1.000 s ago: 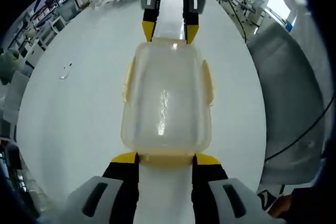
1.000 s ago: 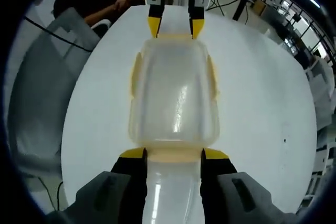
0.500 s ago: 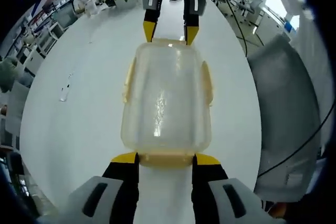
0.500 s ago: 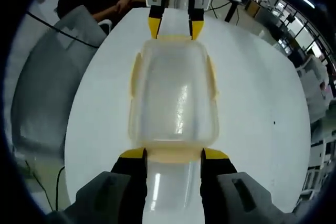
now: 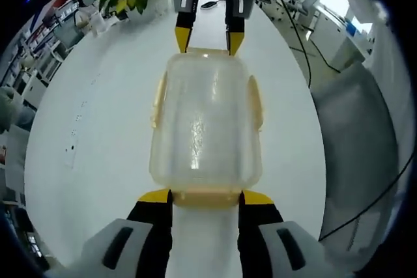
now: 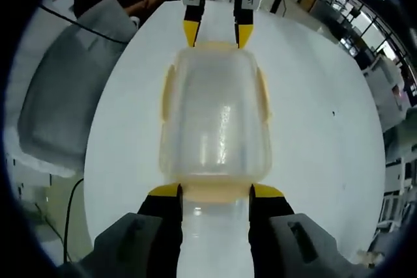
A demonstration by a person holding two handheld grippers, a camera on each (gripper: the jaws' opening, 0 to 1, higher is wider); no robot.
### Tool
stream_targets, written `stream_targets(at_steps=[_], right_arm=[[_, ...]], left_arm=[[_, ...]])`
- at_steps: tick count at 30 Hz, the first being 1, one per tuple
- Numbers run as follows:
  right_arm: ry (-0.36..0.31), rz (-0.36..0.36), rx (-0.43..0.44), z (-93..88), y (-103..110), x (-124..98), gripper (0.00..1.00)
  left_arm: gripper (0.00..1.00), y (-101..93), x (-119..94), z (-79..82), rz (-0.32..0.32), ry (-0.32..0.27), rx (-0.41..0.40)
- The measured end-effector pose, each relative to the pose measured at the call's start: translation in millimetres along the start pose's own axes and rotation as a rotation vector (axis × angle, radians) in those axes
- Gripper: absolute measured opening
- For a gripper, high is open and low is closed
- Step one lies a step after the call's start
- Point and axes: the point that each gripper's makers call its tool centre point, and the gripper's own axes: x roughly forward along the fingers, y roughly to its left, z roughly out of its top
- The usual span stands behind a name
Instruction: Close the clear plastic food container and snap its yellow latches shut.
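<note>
Container [image 5: 205, 122] lidded, looks empty, between both grippers on white tabletop [image 5: 98, 128]. Left gripper [image 5: 205, 194] and right gripper [image 6: 215, 191] fingers spread, bracketing opposite end latches.

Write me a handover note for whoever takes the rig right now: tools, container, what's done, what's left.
Left tool: jaws straddle the latch at one end of the clear container.
Right tool: same at the opposite end.
The container sits on the white table, lid on.
Side yellow latches lie flat against the walls, apparently snapped. Whether the end latches have clicked is not clear.
Left: confirm or press both end latches, then release.
</note>
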Motion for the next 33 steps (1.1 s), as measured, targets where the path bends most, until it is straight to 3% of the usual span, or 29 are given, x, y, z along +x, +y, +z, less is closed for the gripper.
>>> stream_targets(at_steps=[9,18,25,33], right_arm=[[0.000,-0.003,0.020,-38.1,2.0,-9.6,0.35],[0.008,0.011,0.045,-64.5,5.2,-6.0,0.36],[-0.005,0.019,0.048,-67.5,5.5,-4.5,0.36],[0.001,0.033,0.045,-66.7,6.3,-0.9,0.36]], left_arm=[[0.33,1.0,21.9,34.9,-0.023,0.008,0.011],[0.33,0.4,35.1,55.7,-0.048,0.052,0.032],[0.34,0.2,41.9,55.4,-0.051,0.086,0.038],[0.34,-1.9,44.5,51.8,-0.066,0.086,0.016]])
